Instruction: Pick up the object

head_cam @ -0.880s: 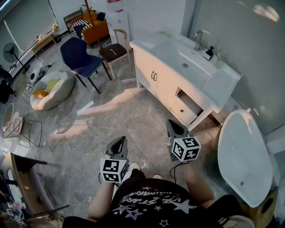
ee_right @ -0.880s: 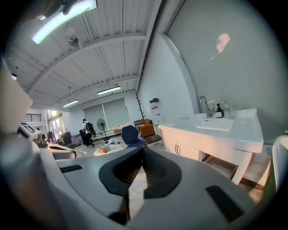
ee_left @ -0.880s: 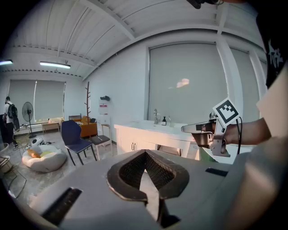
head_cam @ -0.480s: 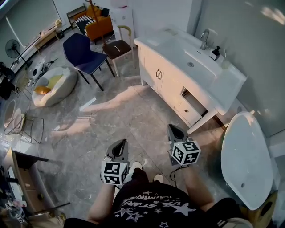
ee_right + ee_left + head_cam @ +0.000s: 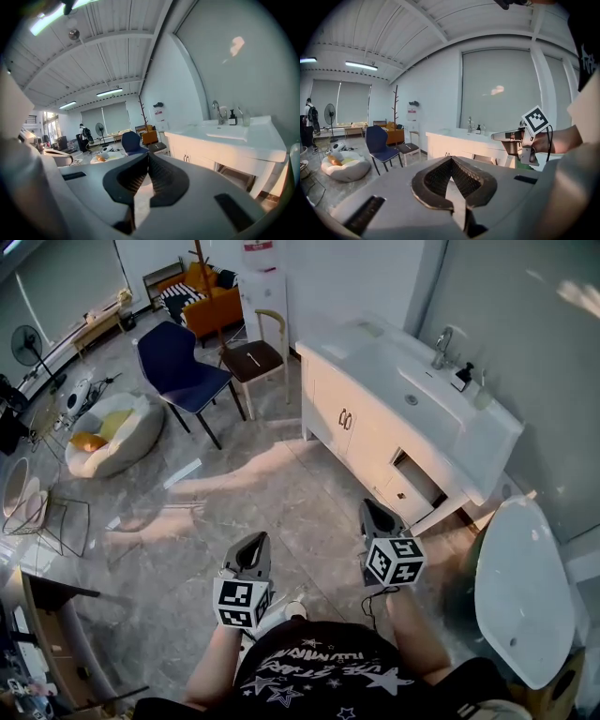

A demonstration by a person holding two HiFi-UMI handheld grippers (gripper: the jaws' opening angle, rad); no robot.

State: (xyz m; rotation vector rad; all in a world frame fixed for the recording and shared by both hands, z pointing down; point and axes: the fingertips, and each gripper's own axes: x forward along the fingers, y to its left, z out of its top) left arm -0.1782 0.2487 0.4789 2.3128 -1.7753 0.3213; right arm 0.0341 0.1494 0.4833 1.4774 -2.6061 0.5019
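This looks like the approach step: the left tool (image 5: 251, 547) and right tool (image 5: 376, 518), both pressed together on nothing, hover at lower centre over the floor (image 5: 281, 486), while the thing to pick up, likely the soap bottle (image 5: 461, 378) on the vanity surface (image 5: 370, 360) at upper right, needs closing in with spread jaws.

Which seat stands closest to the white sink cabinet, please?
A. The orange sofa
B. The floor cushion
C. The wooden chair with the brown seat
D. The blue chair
C: the wooden chair stands just beside the cabinet, while the blue chair is a step further away and the sofa and cushion lie well beyond.
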